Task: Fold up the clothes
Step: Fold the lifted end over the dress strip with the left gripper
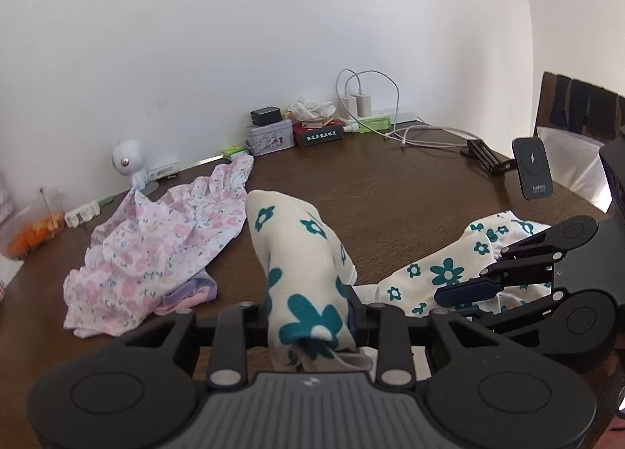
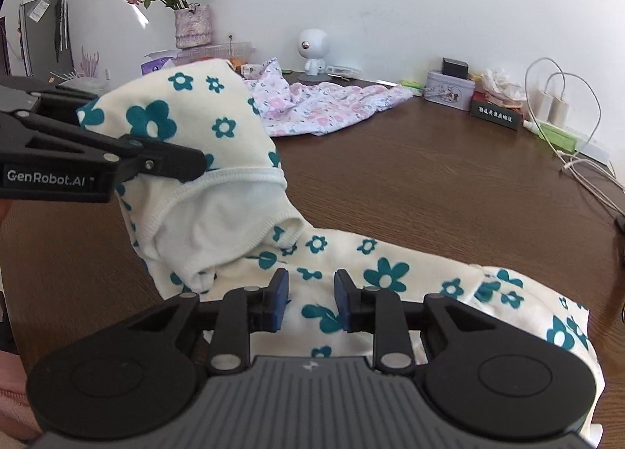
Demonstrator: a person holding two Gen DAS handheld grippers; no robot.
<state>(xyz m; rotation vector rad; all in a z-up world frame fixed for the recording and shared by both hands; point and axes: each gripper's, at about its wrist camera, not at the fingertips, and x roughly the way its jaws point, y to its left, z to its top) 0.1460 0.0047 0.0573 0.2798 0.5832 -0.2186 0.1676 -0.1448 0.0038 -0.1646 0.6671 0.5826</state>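
Right wrist view: left gripper point(image 2: 195, 165) clamps the garment point(image 2: 218, 210) raised at 10 o'clock; right gripper point(image 2: 311, 298) gapes over its length running toward 4

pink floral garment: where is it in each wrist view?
Left wrist: pink floral garment lies crumpled left of centre on the table.
Right wrist: pink floral garment sits upper centre, behind the teal-flowered garment.
Shared landmark: white round-headed figurine by the wall.
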